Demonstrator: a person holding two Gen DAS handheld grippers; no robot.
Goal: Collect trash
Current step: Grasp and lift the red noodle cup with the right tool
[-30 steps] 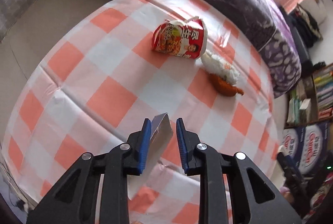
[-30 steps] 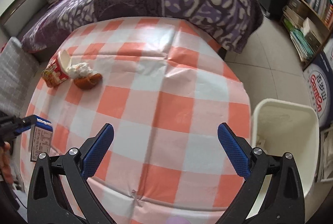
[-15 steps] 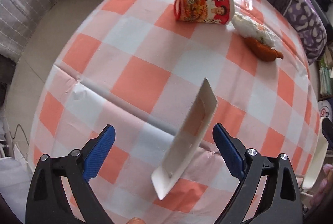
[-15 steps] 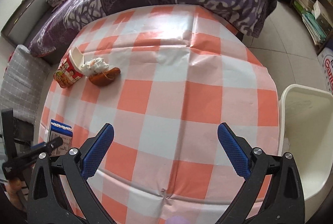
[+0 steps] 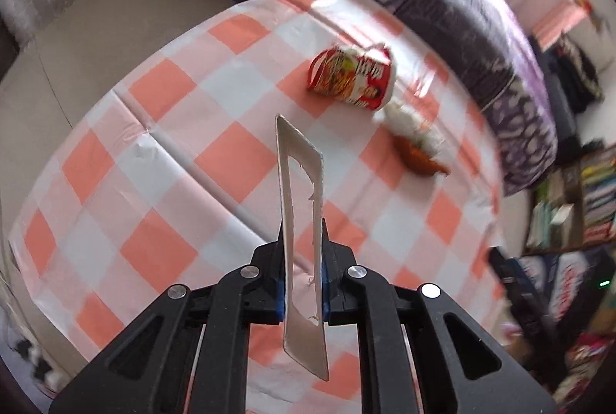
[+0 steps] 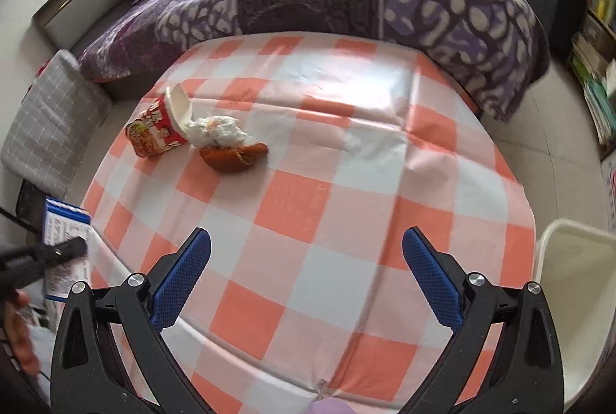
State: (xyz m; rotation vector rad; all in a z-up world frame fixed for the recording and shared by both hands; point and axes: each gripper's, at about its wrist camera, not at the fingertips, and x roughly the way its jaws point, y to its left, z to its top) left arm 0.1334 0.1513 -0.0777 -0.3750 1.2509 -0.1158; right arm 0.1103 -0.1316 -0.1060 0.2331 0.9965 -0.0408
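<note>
Left fingers (image 5: pixel 304 283) clamp flattened carton (image 5: pixel 302 221); bin (image 6: pixel 573 298) interior bare, right fingers (image 6: pixel 308 275) spread

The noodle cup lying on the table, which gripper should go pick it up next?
Right. The right gripper is open and empty over the table, while the left gripper is shut on a flat carton. The noodle cup lies on its side, unobstructed.

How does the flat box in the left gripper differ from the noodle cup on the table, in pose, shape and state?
The flat box is clamped on edge between the closed jaws of the left gripper, above the table; the noodle cup lies tipped on its side on the checked tablecloth, free. The box is thin, white inside, with blue print outside; the cup is round, red and white, its mouth beside a crumpled tissue. Both look like empty packaging.
</note>
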